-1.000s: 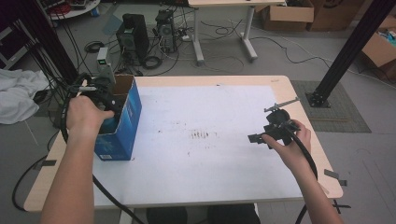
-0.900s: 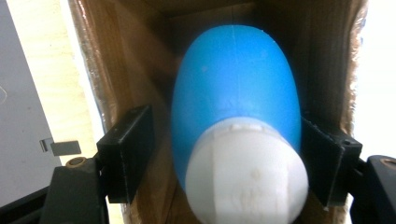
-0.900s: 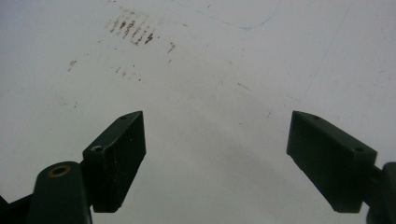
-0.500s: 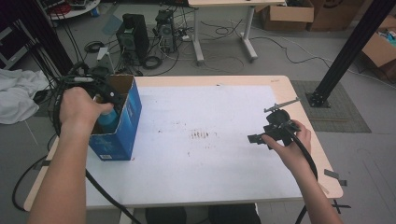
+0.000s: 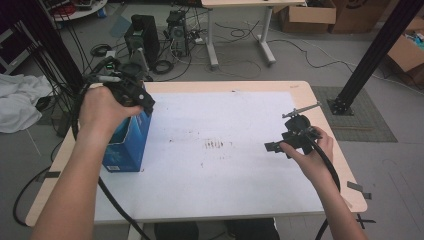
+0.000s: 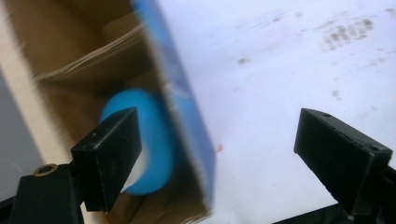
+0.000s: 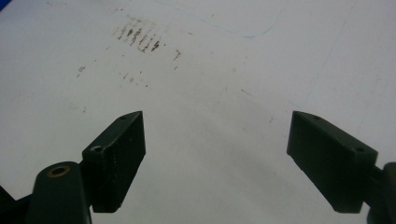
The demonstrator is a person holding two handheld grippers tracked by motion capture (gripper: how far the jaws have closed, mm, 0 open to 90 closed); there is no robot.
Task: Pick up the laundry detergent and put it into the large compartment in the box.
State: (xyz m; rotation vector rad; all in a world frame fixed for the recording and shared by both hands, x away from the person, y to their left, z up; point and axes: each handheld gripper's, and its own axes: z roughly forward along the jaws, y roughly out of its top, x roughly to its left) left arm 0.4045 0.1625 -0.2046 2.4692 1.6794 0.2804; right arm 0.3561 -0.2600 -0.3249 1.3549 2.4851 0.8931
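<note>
Blue cardboard box (image 5: 131,142) stands open-topped at the table's left edge, roughly nine o'clock from the table centre in the high view. Inside it, seen in the left gripper view, lies a blue rounded object (image 6: 152,140) with a pale end face, resting low against the box's blue wall; its exact kind cannot be told because of blur. Brown inner flaps of the box (image 6: 93,56) show above it at about eleven o'clock.

The left gripper (image 5: 131,95) is held over the box's far end, gripped by the left hand (image 5: 102,112). Its jaws have just been opening and now stand spread wide, with nothing pinched between them; in the left gripper view (image 6: 233,154) the left jaw overlaps the blue object in the picture, while the right jaw hangs over bare white table surface (image 6: 280,70). No contact between pads and object is evident.

The right gripper (image 5: 276,148) is at about three o'clock on the table, well apart from the box, held by the right hand (image 5: 312,157). Its jaws are spread wide and empty, as the right gripper view (image 7: 215,154) confirms, pointing toward the table centre.

The white table cover (image 5: 225,120) bears a patch of dark scuff marks (image 5: 216,145) near its middle, also seen at eleven o'clock in the right gripper view (image 7: 139,37).
</note>
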